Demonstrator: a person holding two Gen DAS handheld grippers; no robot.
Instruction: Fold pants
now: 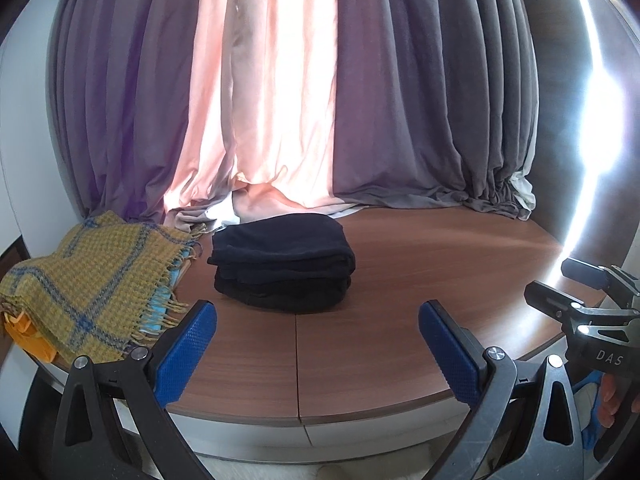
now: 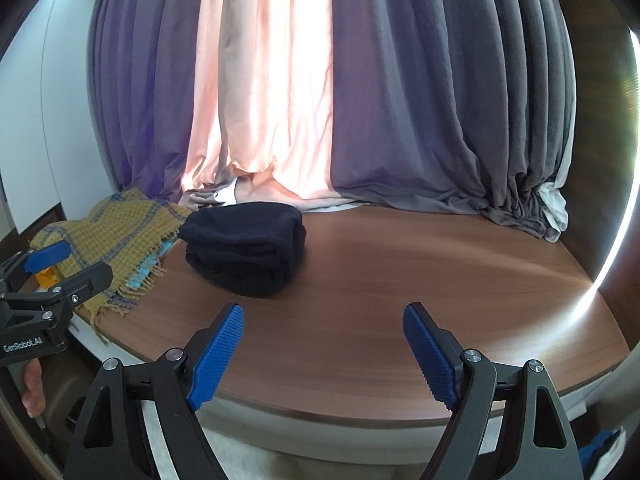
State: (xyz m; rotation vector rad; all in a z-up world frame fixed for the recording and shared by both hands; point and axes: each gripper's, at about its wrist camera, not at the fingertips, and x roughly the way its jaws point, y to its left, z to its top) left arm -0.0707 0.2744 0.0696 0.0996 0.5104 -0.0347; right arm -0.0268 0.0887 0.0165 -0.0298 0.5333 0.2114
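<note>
Dark navy pants [image 1: 282, 266] lie folded into a compact, layered bundle on a brown wood-grain table [image 1: 420, 264], toward its back edge and left of centre, with nothing gripping them. In the right wrist view the same bundle [image 2: 244, 252] shows its rounded fold facing right.

Just left of the pants, a mustard-yellow plaid scarf [image 1: 92, 280] with blue stripes and a fringed edge drapes over the table's left end; a bit of light blue cloth [image 1: 160, 312] shows under its fringe, and something orange [image 1: 34, 340] sits beneath it at the far left.

Behind the pants, curtains [image 1: 280, 100] hang down to the tabletop: a backlit pink panel between purple-grey ones.

In front of the pants, at the table's near edge, the left gripper [image 1: 318, 344] hangs with its blue-padded fingers spread wide and nothing between them. The right gripper [image 2: 324, 344], near the pants' right front, is likewise spread wide and empty. Each gripper appears at the edge of the other's view, apart from the bundle.
</note>
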